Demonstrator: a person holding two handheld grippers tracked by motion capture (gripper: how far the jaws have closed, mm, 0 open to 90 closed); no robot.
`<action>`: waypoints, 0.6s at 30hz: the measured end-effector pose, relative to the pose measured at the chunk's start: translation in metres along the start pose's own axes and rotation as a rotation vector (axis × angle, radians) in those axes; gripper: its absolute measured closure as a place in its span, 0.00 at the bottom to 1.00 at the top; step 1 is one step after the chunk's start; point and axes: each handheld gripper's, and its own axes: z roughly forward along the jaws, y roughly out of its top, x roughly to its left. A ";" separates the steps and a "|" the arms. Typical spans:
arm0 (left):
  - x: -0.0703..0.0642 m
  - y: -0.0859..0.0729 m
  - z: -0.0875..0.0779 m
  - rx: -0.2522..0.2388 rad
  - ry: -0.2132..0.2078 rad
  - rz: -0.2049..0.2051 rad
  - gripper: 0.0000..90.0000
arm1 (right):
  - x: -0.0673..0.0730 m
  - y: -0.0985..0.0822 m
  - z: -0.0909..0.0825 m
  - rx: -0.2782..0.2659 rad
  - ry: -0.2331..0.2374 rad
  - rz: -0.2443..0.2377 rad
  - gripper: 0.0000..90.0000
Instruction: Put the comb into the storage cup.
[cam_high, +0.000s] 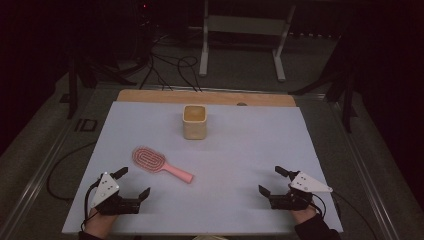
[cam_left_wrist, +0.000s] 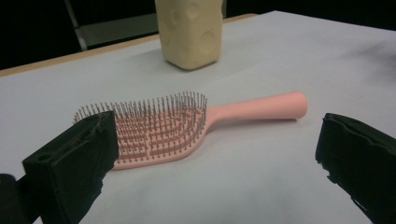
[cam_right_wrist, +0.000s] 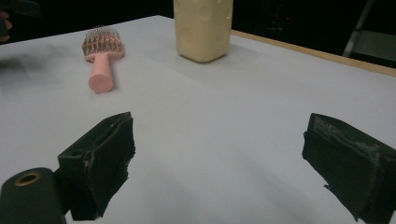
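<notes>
The pink hairbrush (cam_high: 161, 164) lies bristles-up on the desk (cam_high: 240, 150), left of centre, just ahead of the released, empty left gripper (cam_high: 134, 182); its handle points toward the near right corner

The room is dim. A white sheet (cam_high: 240, 165) covers the wooden surface (cam_high: 150, 96); beyond it, black cables (cam_high: 170, 65) cross the grey floor (cam_high: 240, 70) beside a white metal frame (cam_high: 245, 25).

Pink hairbrush (cam_high: 161, 164) lies flat on the white table sheet, bristles up, handle angled toward the near right, well apart from the cream cup (cam_high: 194, 121).
</notes>
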 end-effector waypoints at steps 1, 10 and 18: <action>-0.001 0.000 0.000 0.001 -0.004 0.002 0.00 | 0.000 0.001 -0.001 -0.002 -0.005 0.004 0.10; -0.005 0.008 -0.005 -0.013 -0.010 0.009 0.00 | 0.005 0.004 -0.001 -0.009 -0.018 -0.015 0.10; -0.008 0.018 -0.004 -0.008 -0.025 -0.021 0.00 | 0.005 0.003 0.001 -0.006 -0.016 -0.011 0.10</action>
